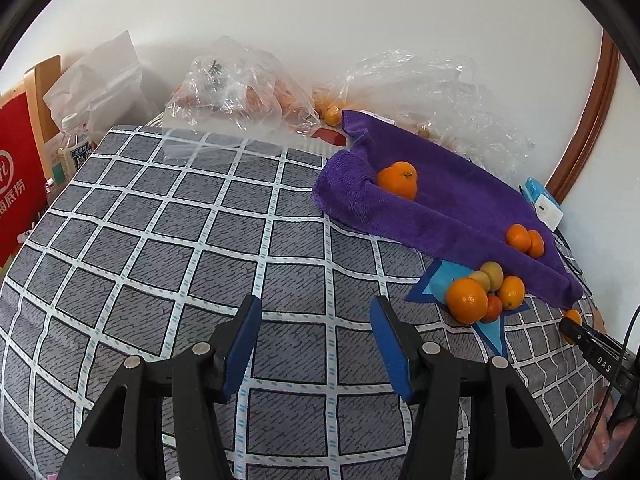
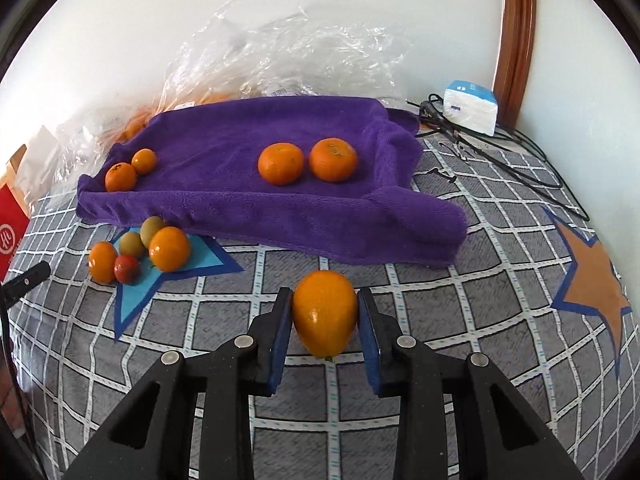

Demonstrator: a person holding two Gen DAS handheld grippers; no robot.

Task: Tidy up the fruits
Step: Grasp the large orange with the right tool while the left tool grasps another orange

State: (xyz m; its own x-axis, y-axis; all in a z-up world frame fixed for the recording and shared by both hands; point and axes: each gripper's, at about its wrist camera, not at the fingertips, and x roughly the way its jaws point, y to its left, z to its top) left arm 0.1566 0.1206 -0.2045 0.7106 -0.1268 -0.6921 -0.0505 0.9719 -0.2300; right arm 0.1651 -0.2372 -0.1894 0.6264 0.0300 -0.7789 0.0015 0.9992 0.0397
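Worktop: our checked grey cloth (image 2: 440,292), purple towel (image 2: 240,200) at the far side.
Room: white wall (image 2: 160,20) behind.
Right tongs (image 2: 325,312): clamped on an orange fruit (image 2: 324,312).
Left tongs (image 1: 316,344): parted, holding nothing.

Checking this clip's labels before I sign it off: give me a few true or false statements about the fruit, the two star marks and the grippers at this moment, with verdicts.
1. The right gripper is shut on an oval orange fruit. True.
2. The left gripper holds a fruit. False: its jaws stand apart with only the checked cloth between them.
3. Four orange fruits lie on the purple towel. True.
4. The orange star has fruit piled on it. False: it is bare; the pile sits on the blue star.
5. The pile includes one small red fruit. True.
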